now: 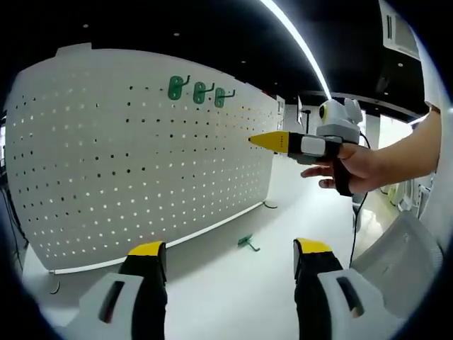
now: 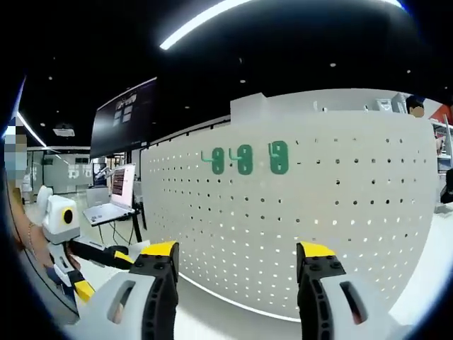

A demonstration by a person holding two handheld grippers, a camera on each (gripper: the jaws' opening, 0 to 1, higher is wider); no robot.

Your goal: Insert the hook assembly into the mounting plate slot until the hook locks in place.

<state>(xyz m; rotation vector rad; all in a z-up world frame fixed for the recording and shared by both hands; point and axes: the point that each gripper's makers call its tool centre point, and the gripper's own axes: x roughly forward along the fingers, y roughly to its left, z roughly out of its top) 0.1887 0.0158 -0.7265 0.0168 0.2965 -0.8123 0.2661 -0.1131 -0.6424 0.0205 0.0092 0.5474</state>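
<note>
A white pegboard mounting plate (image 1: 127, 156) stands upright on a white table (image 1: 212, 290). Three green hooks (image 1: 200, 92) hang in its top rows. A loose green hook assembly (image 1: 247, 242) lies on the table near the board's foot, ahead of my left gripper (image 1: 230, 248), which is open and empty. A hand holds my right gripper (image 1: 272, 142) in from the right, its yellow tips close to the board's face. In the right gripper view, the right gripper (image 2: 238, 249) is open and empty and faces the pegboard (image 2: 340, 212) below the three hooks (image 2: 244, 159). The left gripper (image 2: 102, 273) sits low left.
A laptop (image 2: 113, 195) stands on a desk left of the board, under a large dark wall screen (image 2: 124, 117). A person stands at the far left. A grey-white chair back (image 1: 403, 255) rises at the right. A long ceiling light strip (image 1: 297, 39) runs overhead.
</note>
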